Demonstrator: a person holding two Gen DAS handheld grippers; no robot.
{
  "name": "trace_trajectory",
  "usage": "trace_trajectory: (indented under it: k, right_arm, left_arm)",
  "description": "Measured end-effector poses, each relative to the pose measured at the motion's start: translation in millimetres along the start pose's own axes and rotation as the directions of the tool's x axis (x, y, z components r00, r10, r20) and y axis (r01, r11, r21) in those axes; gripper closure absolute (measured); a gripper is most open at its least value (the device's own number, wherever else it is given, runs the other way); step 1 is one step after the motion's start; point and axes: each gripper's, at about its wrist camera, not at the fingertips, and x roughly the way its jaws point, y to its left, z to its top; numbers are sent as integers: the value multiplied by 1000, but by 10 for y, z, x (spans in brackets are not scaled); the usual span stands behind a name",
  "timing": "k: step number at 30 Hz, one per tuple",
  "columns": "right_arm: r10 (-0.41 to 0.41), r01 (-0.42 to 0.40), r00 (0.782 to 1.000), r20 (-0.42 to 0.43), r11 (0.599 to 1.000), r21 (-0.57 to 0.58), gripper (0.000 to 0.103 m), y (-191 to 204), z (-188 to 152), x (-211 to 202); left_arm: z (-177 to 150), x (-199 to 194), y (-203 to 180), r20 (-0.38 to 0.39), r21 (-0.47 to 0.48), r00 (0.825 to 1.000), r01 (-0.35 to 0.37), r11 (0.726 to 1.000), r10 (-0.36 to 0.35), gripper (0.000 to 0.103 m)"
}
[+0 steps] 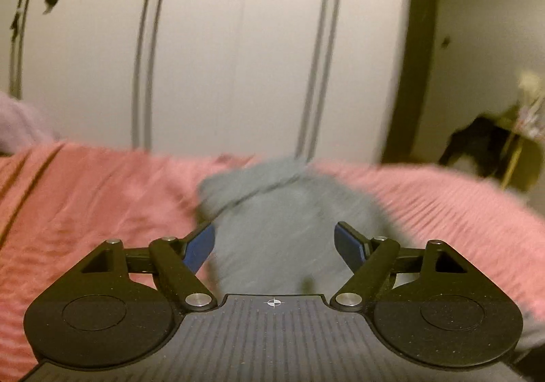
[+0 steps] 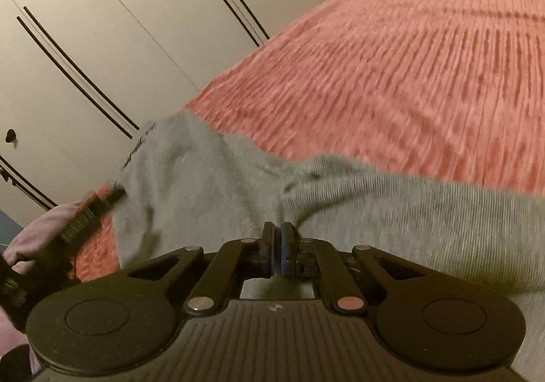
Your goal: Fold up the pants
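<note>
Grey pants [image 1: 279, 205] lie crumpled on a pink ribbed bedspread [image 1: 85, 194], blurred in the left wrist view. My left gripper [image 1: 274, 228] hovers over them with its blue pads [image 1: 201, 245] wide apart and nothing pinched. In the right wrist view the pants [image 2: 204, 184] stretch across the bedspread [image 2: 408, 75]. My right gripper [image 2: 282, 225] is shut, and the grey cloth puckers into its tips. At the left edge of that view are a dark ridged device [image 2: 85, 215] and a lilac sleeve [image 2: 44, 228].
White wardrobe doors [image 1: 221, 41] with dark vertical grooves stand right behind the bed, also seen as wardrobe doors [image 2: 68, 58]. A dark object by a yellow frame [image 1: 494, 150] sits beyond the bed's right end. Lilac cloth [image 1: 17, 120] shows at the far left.
</note>
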Motion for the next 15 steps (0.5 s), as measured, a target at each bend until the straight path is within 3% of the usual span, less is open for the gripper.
trace_trajectory:
  k: [2,4,6,8,10,13,15]
  right_arm:
    - [-18,18,1000,-2,999,-34,100,3,-94,33]
    - [-30,31,999,20,997,-64,100,40,-170,45]
    - [-36,38,999,27,997,-68,100,46,-189,36]
    - [-42,44,999,29,996,-77,100,60,-200,23]
    - [-64,65,998,16,991,-115,100,121,-185,-12]
    - [-79,84,996,35,981,-175,92,201,-45,-194]
    - [-82,99,992,97,977,-187,70,189,80,-346]
  left_arm:
    - [39,49,-112,-49,-22,994,98,995,-99,15]
    - [8,187,-260,-129,2,976,176,984,-175,16]
    - [-85,380,-424,-222,81,962,179,981,-157,20]
    - [-241,600,-525,-319,165,943,152,974,-93,25]
    - [-343,599,-630,-286,286,956,142,948,-57,24]
    - [-358,604,-623,-288,288,956,150,946,-64,23]
    - [-348,607,-597,-294,272,953,156,950,-72,23]
